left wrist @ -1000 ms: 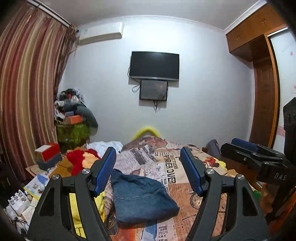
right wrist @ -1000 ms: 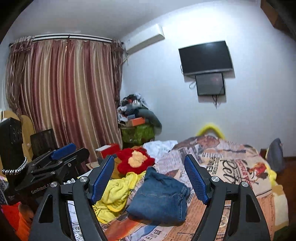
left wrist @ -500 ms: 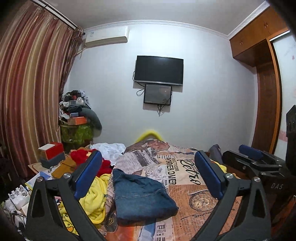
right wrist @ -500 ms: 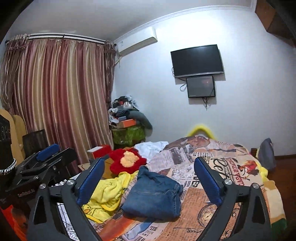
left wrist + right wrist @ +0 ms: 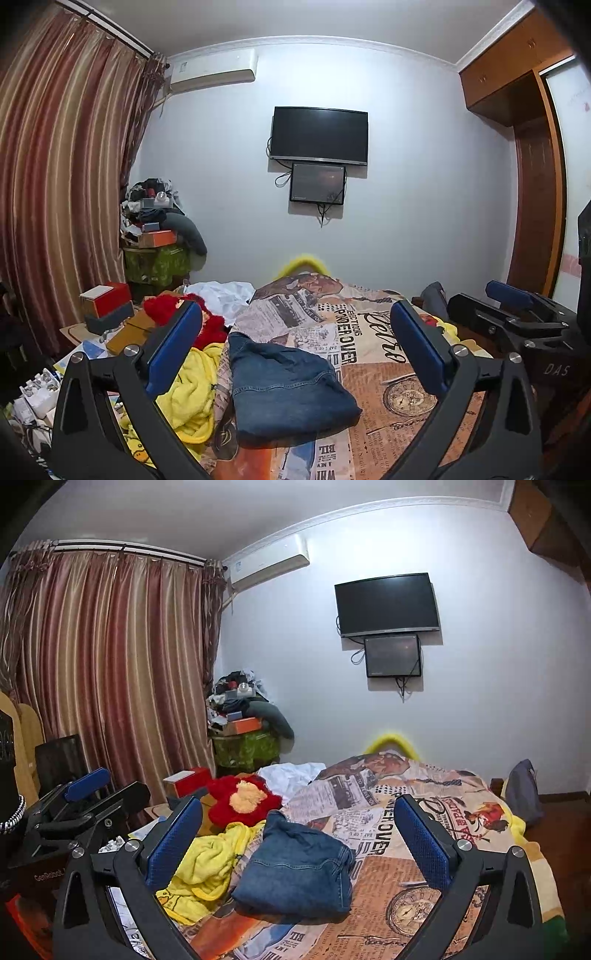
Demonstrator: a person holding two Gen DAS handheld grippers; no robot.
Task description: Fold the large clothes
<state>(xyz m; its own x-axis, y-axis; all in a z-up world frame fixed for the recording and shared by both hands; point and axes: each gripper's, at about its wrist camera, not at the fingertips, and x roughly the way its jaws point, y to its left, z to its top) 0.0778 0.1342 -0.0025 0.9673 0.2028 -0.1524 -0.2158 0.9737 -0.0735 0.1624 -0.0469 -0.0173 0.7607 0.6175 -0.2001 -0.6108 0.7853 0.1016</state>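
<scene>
- Right gripper (image 5: 295, 834), jaws spread wide, nothing between them.
- Folded jeans (image 5: 295, 871) on the bed (image 5: 461, 834), beside a yellow towel (image 5: 207, 864).

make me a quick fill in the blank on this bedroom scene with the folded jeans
1. The folded jeans lie on a bedspread printed like old ____.
2. Beside the jeans lies a crumpled ____ towel.
3. Both the left gripper and the right gripper hold ____.
4. The television on the wall is switched ____.

Missing words: newspapers; yellow; nothing; off
</scene>
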